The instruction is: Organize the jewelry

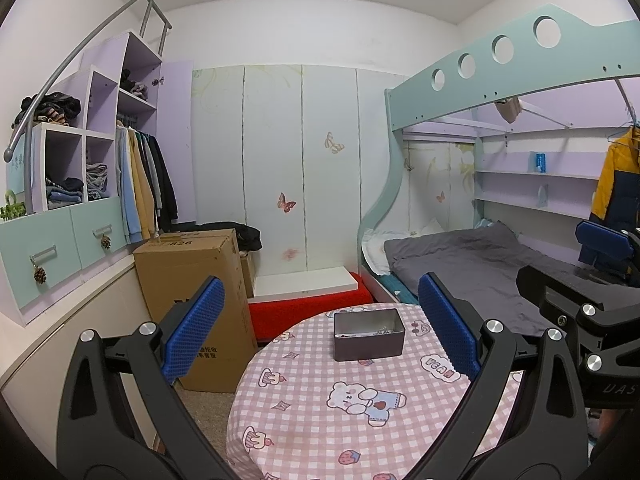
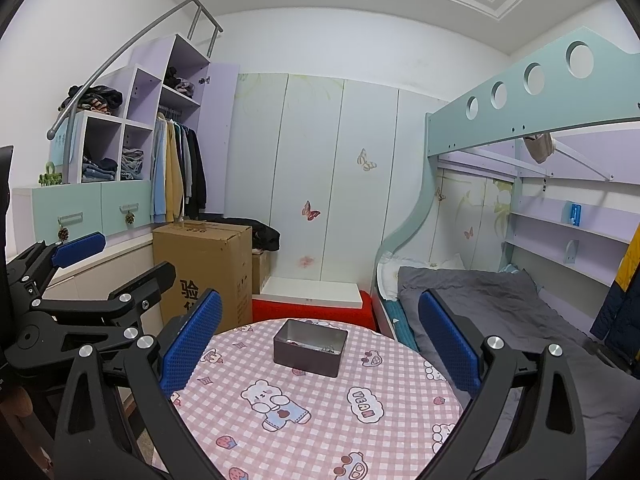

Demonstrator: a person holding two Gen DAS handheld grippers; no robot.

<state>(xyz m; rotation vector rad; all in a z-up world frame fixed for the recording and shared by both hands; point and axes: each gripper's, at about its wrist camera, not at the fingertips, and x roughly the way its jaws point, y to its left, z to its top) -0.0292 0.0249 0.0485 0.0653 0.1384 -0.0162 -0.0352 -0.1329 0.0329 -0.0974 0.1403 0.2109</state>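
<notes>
A dark grey rectangular tin box [image 1: 369,334] stands on the far half of a round table with a pink checked cloth [image 1: 312,420]. Silvery jewelry lies inside the box, partly hidden by its walls. The box also shows in the right wrist view [image 2: 310,347]. My left gripper [image 1: 320,332] is open and empty, held above the table's near side with the box between its blue pads. My right gripper [image 2: 320,336] is open and empty at about the same height. Each gripper shows at the edge of the other's view, the right one [image 1: 600,280], the left one [image 2: 80,276].
A cardboard box [image 1: 196,300] stands left of the table. A red block with a white board [image 1: 308,300] sits behind the table. A bunk bed with a grey mattress [image 1: 472,260] is on the right. A wardrobe with hanging clothes [image 1: 140,184] lines the left wall.
</notes>
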